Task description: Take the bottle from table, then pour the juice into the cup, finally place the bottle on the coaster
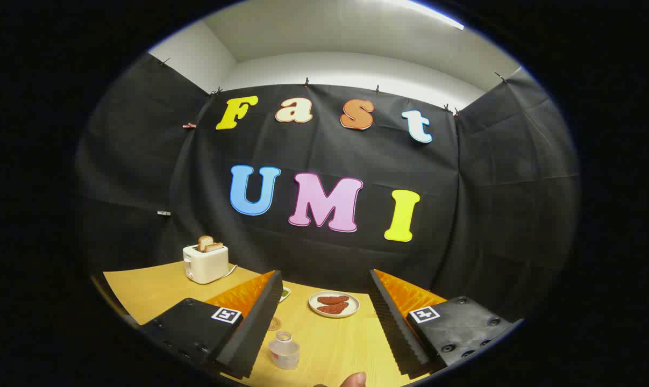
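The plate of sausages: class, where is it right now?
The plate of sausages sits on the wooden table, beyond the open gripper, right of the toaster.

The coaster (274, 323) shows as a small sliver beside the left finger (254, 322), which hides the rest, and a green-edged thing (285, 293) just beyond that fingertip is likewise mostly covered and too small to name. Between the wide-apart fingers, close to the left one, the clear cup (284, 350) is blurred, so its contents cannot be told. Nearer still, a fingertip of a hand (354, 380) is cut off at the bottom.
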